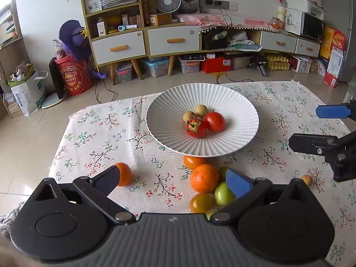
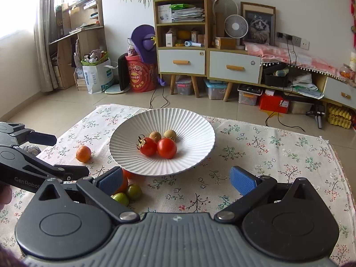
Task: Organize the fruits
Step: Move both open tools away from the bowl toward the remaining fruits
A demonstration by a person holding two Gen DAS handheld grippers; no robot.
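A white ribbed plate (image 1: 169, 111) (image 2: 193, 124) on the floral cloth holds two red tomatoes (image 1: 205, 124) (image 2: 158, 146) and two small brown fruits (image 1: 195, 112) (image 2: 163, 135). In front of the plate lie a big orange (image 1: 204, 178), an orange tomato (image 1: 192, 161), a yellow tomato (image 1: 200, 202) and green fruits (image 1: 222, 192) (image 2: 128, 194). A small orange (image 1: 123, 173) (image 2: 83, 153) lies apart at the left. A brown fruit (image 1: 307, 179) lies at the right. My left gripper (image 1: 174, 180) is open and empty above the cloth. My right gripper (image 2: 176, 181) is open and empty.
The cloth (image 1: 106, 138) covers a low surface with tiled floor (image 1: 24, 138) around it. The right gripper shows in the left wrist view (image 1: 320, 129); the left gripper shows in the right wrist view (image 2: 40, 155). Cabinets (image 1: 173, 40) and boxes stand along the far wall.
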